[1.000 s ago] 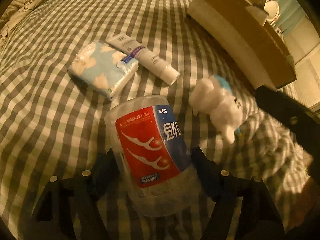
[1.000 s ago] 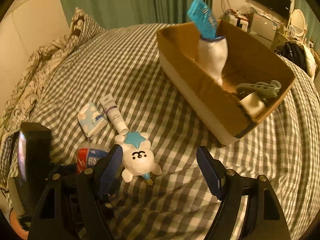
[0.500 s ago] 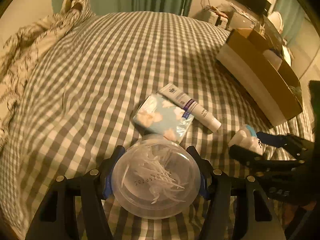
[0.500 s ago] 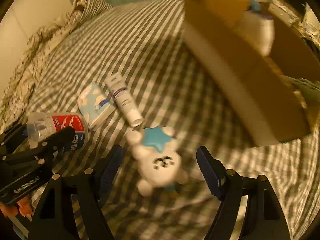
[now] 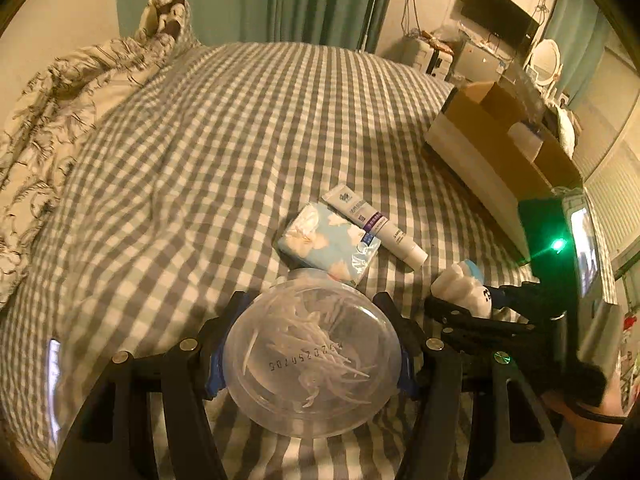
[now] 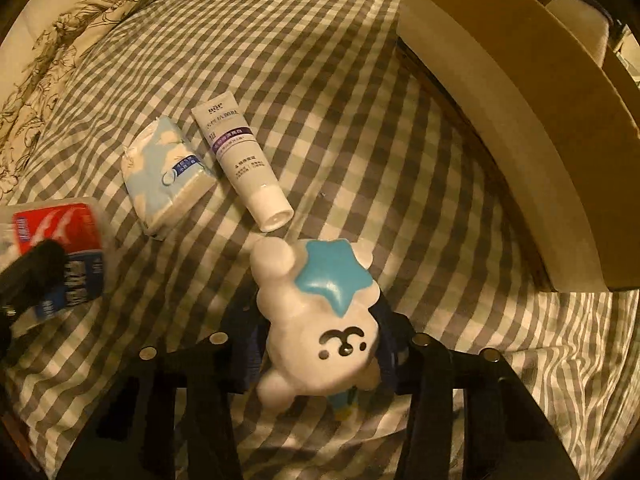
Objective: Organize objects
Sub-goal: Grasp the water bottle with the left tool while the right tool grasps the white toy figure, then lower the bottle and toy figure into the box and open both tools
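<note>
The left tool point(image 5: 311, 344) is closed on a clear plastic jar point(image 5: 312, 354), one finger pressed against each side, the round end of the jar facing the camera with a tangle of white floss picks showing through it. From the right-hand camera the same jar shows its red and blue label at the far left edge. It is held above the checked bed cover point(image 5: 208, 152).

The right tool point(image 6: 320, 342) has its fingers on either side of a white plush toy point(image 6: 320, 320) with a blue star on its head and a small black face. The fingers sit close against the toy's flanks, though I cannot tell whether they are actually squeezing it. The toy lies on the bed cover, its head toward the other things.

Just beyond the toy lies a white tube point(image 6: 240, 164), cap end nearest the toy. Beside the tube, touching or nearly so, is a pale blue tissue pack point(image 6: 166, 174).

Well off to the right, a long cardboard box point(image 6: 520, 112) sits on the bed, with a white object poking up inside. A patterned quilt point(image 5: 52, 120) is bunched along the bed's left side.
</note>
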